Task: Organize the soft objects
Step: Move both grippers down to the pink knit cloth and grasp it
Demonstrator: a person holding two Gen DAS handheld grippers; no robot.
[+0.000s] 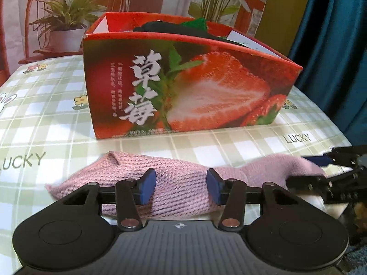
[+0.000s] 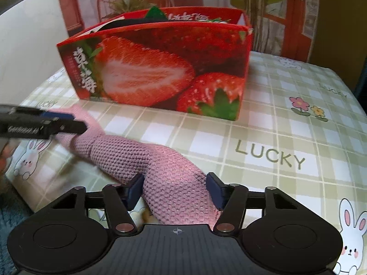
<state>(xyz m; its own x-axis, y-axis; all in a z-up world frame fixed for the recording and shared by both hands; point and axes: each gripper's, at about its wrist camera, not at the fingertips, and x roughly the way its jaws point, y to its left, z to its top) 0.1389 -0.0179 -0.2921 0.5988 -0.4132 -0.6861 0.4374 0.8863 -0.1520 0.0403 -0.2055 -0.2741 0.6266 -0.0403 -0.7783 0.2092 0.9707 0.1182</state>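
Note:
A pink knitted cloth [image 1: 174, 183] lies stretched along the table's front edge, in front of a red strawberry box [image 1: 183, 84]. My left gripper [image 1: 181, 185] is open with its blue pads either side of the cloth's left part. My right gripper [image 2: 174, 190] is open around the cloth's other end [image 2: 179, 190]. The right gripper's fingers [image 1: 332, 171] show at the right edge of the left wrist view. The left gripper's fingers [image 2: 45, 123] show at the left of the right wrist view over the cloth. The box [image 2: 160, 68] holds black and green cloths [image 1: 179, 26].
The table [image 2: 286, 137] has a green checked cover with "LUCKY" print, flowers and rabbits. Behind it hangs a backdrop with a chair and potted plants [image 1: 66, 20]. A blue curtain [image 1: 339, 45] hangs at the right. The table's front edge drops to a blue rug [image 2: 9, 213].

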